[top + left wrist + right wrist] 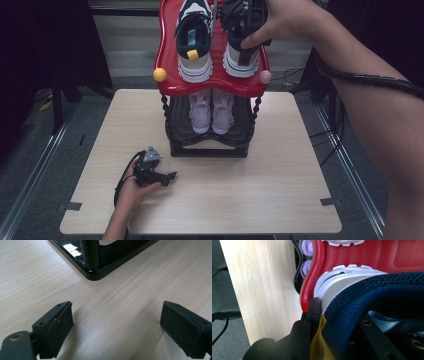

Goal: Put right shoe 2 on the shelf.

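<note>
Right gripper (246, 37): clamped on the heel collar of the right sneaker (239, 59), which sits on the red shelf (215, 82) at the top of the rack.
Right gripper view: close up, the jaws pinch the navy knit collar (372, 297) with a yellow tab (318, 340) beside it; the white sole (329, 281) meets the red rim (308, 290), and the table (264, 285) lies far below.
Left gripper (156, 175): rests on the table near the rack's black base (207, 150), jaws wide apart, holding nothing.
Left gripper view: bare wood between the pads (61, 326); a corner of the base and one post (90, 253) just ahead.
High view: a second sneaker (194, 42) stands beside the held one; a lilac pair (212, 110) is on the lower shelf; a yellow knob (159, 74) and a pink knob (265, 76) at the red shelf's corners.
</note>
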The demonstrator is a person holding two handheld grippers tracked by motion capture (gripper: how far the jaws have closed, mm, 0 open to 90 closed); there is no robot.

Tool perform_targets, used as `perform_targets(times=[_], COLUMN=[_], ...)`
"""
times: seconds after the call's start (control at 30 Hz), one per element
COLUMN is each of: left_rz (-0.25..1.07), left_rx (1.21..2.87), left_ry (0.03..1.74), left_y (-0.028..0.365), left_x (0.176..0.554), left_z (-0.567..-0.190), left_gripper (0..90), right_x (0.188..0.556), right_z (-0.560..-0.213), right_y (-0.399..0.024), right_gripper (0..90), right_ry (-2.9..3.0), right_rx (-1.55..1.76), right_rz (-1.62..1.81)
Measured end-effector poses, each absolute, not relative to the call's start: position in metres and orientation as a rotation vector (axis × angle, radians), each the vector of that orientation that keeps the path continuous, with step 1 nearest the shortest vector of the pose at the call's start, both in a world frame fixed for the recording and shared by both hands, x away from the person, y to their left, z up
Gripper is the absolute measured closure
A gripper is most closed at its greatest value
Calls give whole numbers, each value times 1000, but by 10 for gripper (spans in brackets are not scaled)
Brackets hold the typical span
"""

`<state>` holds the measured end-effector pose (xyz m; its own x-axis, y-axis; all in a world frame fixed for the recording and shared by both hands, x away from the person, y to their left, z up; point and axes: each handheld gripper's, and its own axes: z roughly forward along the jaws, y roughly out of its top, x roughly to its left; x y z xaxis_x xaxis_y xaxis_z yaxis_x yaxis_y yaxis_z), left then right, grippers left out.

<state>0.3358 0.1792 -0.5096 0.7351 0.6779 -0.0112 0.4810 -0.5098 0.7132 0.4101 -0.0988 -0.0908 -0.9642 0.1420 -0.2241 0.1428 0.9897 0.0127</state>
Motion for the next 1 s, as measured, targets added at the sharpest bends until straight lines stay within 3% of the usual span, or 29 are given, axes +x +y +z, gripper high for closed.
perform_targets(times=[1.0], left_rz=[348], left_rx=[2210], left_ry=[868], left_y=[179], left_x=[336], left_z=[-510], left_gripper=[104], right_x=[426], right_z=[-107], right_y=[-85], right_gripper=[718], right_ry=[2896], right_rx=[171], right_rz=[-35])
